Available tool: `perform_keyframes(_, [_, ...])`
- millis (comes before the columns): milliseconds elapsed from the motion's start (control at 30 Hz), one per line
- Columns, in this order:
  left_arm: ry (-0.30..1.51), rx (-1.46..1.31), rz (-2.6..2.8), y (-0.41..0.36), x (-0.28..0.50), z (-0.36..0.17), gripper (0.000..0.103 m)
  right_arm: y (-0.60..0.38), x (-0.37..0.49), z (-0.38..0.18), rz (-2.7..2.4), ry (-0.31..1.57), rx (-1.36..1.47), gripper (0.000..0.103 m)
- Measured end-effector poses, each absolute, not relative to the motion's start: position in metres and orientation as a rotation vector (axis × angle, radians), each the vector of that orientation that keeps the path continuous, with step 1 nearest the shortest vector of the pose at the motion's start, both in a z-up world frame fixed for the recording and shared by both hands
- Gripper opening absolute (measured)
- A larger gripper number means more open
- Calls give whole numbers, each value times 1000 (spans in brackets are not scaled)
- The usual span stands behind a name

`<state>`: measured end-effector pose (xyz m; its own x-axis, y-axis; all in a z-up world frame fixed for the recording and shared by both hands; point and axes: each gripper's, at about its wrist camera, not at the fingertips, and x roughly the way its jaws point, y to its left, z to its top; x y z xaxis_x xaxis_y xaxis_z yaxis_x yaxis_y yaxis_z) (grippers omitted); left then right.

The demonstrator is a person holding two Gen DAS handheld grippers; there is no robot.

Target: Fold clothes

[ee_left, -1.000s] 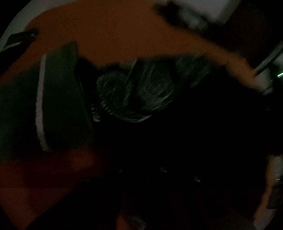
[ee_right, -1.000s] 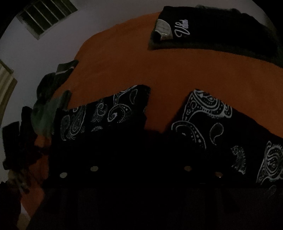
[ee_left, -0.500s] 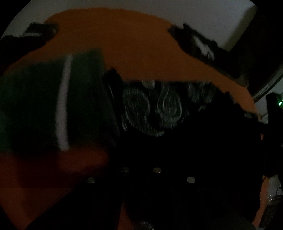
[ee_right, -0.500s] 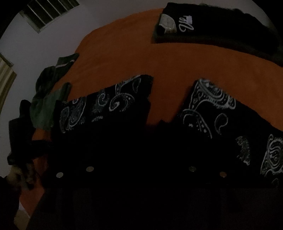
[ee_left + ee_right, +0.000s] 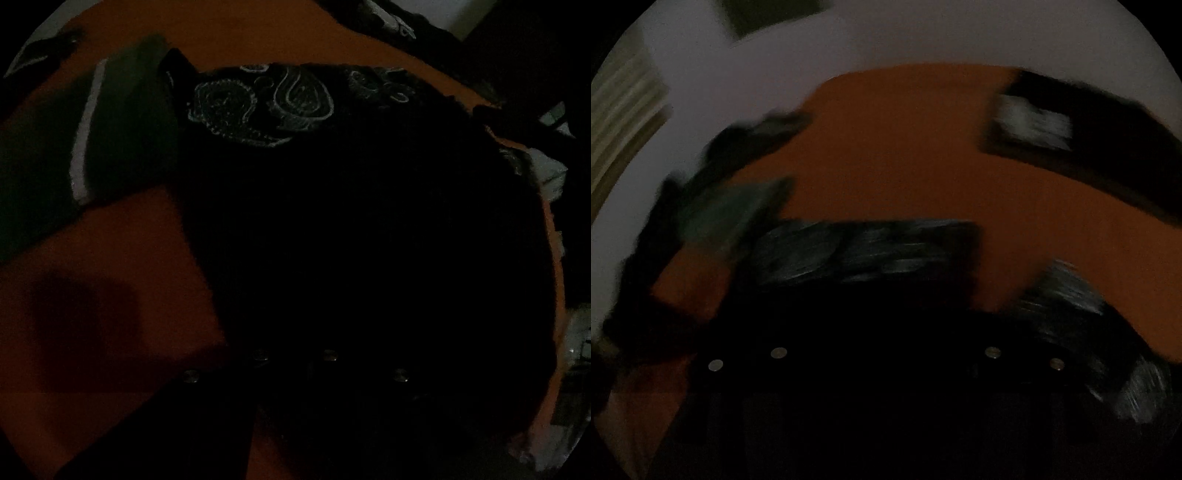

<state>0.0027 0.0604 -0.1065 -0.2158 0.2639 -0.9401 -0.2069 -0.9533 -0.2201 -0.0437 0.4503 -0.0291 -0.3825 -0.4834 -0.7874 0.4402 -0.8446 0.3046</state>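
Left wrist view: my left gripper [image 5: 295, 373] sits low centre over dark cloth, too dark to tell whether its jaws are apart or clamped. Black paisley garment [image 5: 280, 99] fills centre and right, print showing at upper centre. Looks soft, light, floppy; I'd grip at a hem or corner, not mid-panel. Green garment with white stripe [image 5: 83, 136] lies upper left, just beside it. Orange bedcover [image 5: 110, 236] is bare lower left, room to fold there. Right wrist view, blurred: my right gripper [image 5: 886, 360] low centre, jaw state unreadable. Folded black item [image 5: 1082, 122] upper right, well apart.
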Motion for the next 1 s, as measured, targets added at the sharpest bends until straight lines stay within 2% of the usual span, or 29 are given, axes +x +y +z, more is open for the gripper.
perform_keyframes(133, [-118,-1669,2467,42,1,-78,2,388,-58,-58,-1805,-159,1442,56])
perform_keyframes(233, [-131,-1661,2502,26,-7,-68,2,356,-70,-86,-1695,-182,1531,56])
perform_keyframes(267, [-191,-1662,2494,20,-7,-67,2,350,-75,-94,-1706,-189,1554,56])
perform_keyframes(367, [-365,-1663,2467,3,-7,-65,2,353,-98,-102,-1795,-359,1533,56])
perform_keyframes(600, [-639,-1657,2334,-15,14,-73,3,371,-127,-112,-1833,-737,1471,56])
perform_keyframes(667, [-595,-1643,2327,-13,18,-72,3,368,-125,-115,-1705,-772,1509,56])
perform_keyframes(733, [-563,-1651,2353,-10,20,-71,3,352,-124,-109,-1691,-638,1529,56])
perform_keyframes(867, [-641,-1669,2338,-9,25,-76,3,308,-124,-89,-1841,-177,1502,56])
perform_keyframes(933, [-625,-1673,2337,-7,25,-78,3,281,-114,-83,-1908,137,1404,56])
perform_keyframes(1000, [-629,-1675,2339,-10,27,-78,3,264,-105,-87,-1896,326,1347,56])
